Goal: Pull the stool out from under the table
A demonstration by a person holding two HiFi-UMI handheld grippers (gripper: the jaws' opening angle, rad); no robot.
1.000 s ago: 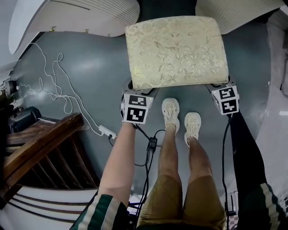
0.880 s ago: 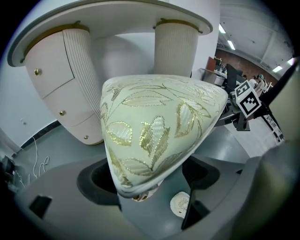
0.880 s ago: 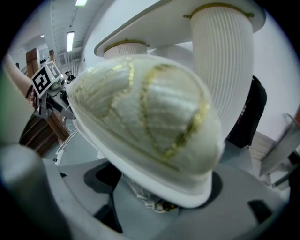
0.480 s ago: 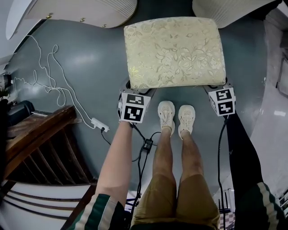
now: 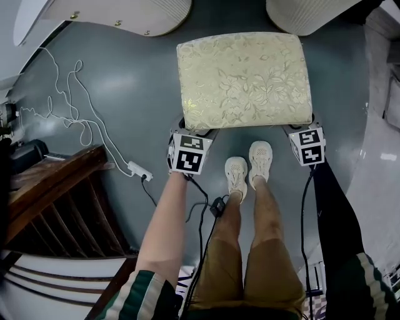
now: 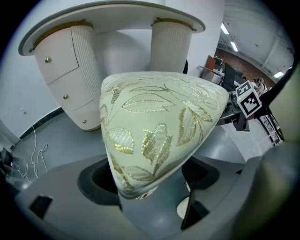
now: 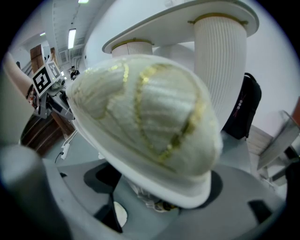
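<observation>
Clamping wide-spread jaws of the left gripper [image 5: 191, 132] and right gripper [image 5: 300, 129] onto the cushioned stool's [image 5: 244, 78] two near corners, long axis left-right, table [image 6: 117, 13] beyond.

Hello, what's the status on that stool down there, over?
Left gripper and right gripper clamped on near corners of stool. Stool looks about out from under table. Shoes close behind it; cable off left.
</observation>
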